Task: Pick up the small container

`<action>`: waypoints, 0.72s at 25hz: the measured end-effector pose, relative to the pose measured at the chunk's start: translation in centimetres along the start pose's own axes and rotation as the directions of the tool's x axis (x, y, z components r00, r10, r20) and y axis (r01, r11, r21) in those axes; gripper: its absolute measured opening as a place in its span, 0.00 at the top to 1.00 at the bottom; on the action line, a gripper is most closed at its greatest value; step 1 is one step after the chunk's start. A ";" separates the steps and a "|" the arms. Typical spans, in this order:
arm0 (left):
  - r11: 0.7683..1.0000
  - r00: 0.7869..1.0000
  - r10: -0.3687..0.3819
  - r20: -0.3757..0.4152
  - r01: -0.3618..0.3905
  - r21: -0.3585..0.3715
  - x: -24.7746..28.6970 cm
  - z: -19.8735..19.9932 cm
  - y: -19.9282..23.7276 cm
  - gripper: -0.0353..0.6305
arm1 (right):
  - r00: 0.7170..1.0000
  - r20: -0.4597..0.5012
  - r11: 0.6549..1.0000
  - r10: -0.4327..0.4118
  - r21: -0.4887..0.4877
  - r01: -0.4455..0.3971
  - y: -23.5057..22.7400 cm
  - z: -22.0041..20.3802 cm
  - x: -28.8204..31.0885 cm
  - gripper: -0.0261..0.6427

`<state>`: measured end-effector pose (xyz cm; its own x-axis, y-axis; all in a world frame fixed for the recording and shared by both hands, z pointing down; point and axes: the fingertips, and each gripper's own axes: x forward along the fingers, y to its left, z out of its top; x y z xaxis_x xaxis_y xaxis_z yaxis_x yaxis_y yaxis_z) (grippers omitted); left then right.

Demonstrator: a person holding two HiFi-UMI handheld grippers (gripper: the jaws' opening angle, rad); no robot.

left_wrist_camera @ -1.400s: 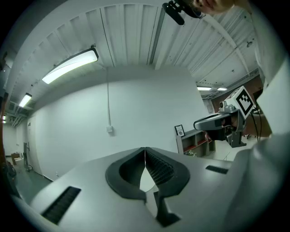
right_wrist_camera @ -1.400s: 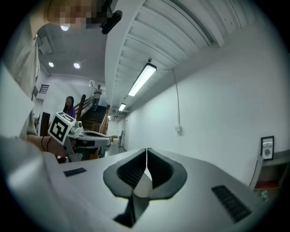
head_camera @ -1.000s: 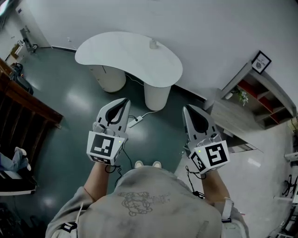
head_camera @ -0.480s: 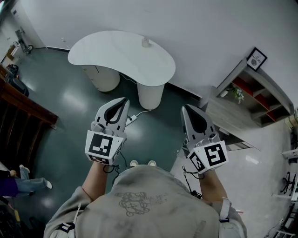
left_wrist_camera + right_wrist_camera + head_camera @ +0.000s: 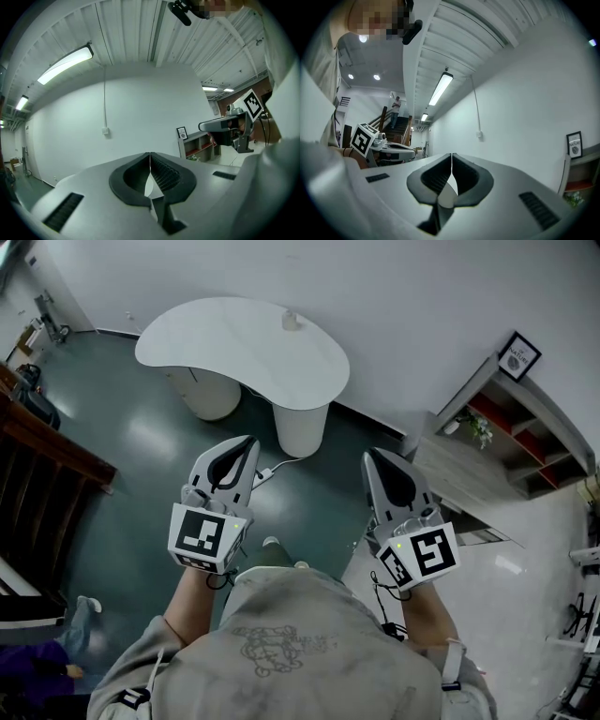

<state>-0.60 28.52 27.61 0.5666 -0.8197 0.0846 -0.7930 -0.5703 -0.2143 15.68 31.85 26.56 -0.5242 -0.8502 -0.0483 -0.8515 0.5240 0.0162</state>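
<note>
The left gripper (image 5: 249, 442) and right gripper (image 5: 368, 457) are clenched empty; the far small container (image 5: 292, 321) shows only as a speck.

small container (image 5: 292, 322) on table (image 5: 211, 338), shelf (image 5: 514, 432) at right

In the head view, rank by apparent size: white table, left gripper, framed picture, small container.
1. white table
2. left gripper, though its nearness to the camera inflates it
3. framed picture
4. small container, tiny on the table's far edge

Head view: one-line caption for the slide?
On the white table ahead, the small container; left claw and right claw shut, empty.
</note>
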 end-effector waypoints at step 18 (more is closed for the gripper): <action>0.999 0.999 -0.016 0.041 0.017 -0.040 3.2 -1.2 2.0 0.92 | 0.999 0.028 0.999 0.033 -0.022 -0.032 -1.4 -1.7 4.5 0.92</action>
<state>-0.64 24.67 28.57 0.5875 -0.8077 0.0484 -0.7914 -0.5861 -0.1736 14.49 27.25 28.06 -0.5515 -0.8307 -0.0755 -0.8341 0.5502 0.0395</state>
